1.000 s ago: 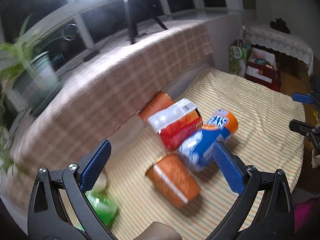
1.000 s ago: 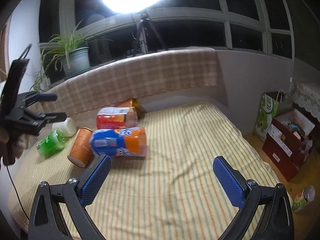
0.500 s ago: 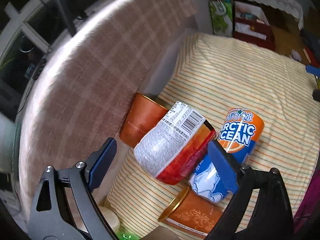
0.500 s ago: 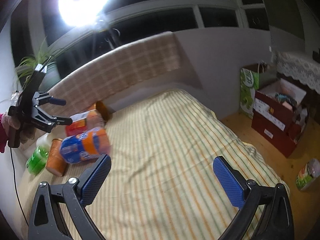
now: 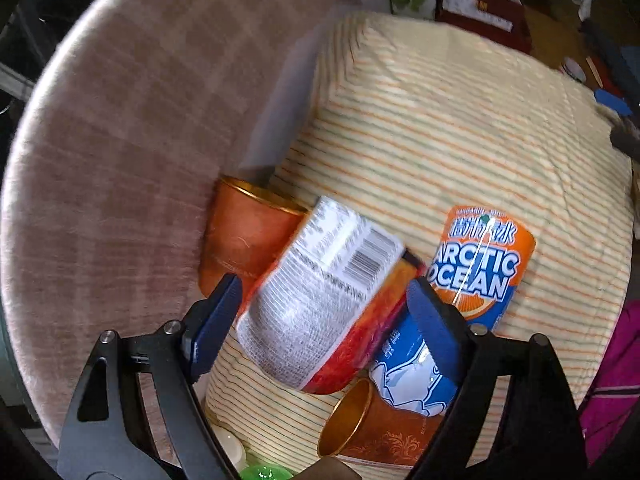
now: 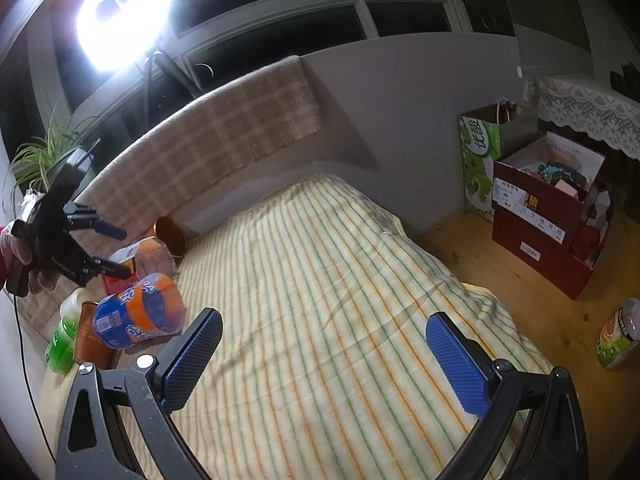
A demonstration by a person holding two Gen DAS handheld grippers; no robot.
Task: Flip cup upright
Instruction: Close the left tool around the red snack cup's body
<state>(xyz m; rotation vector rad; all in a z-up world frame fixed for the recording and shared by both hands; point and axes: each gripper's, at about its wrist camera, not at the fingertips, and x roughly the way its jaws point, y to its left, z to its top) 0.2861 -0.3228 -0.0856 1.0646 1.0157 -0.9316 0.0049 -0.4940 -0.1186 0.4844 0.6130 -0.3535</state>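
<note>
Lying on its side at the back left of the striped bedspread (image 5: 460, 128): a red instant-noodle cup (image 5: 320, 312), white barcode label up, base toward the camera. Framed by the left gripper (image 5: 324, 320), fingers spread wide on either side of it, blue pads (image 5: 216, 316) close to its sides but contact not certain. Resting against an orange cup (image 5: 244, 240) behind it, gold rim toward the plaid headboard (image 5: 120, 128). Just to its right, touching, an Arctic Ocean can (image 5: 476, 280) on its side. Below both, a second orange cup (image 5: 376, 436) tipped over, gold mouth facing left. At the bottom edge, a green bottle (image 5: 264, 472), barely visible.

Farther out, over bare striped cloth: the right gripper (image 6: 324, 360), fingers wide apart, holding nothing, well apart from the pile. Beyond the bed, on the wooden floor (image 6: 480, 256), a red carton (image 6: 548, 220) and a green bag (image 6: 480, 160). At the window, a ring light (image 6: 124, 12) and a potted plant (image 6: 44, 156).
</note>
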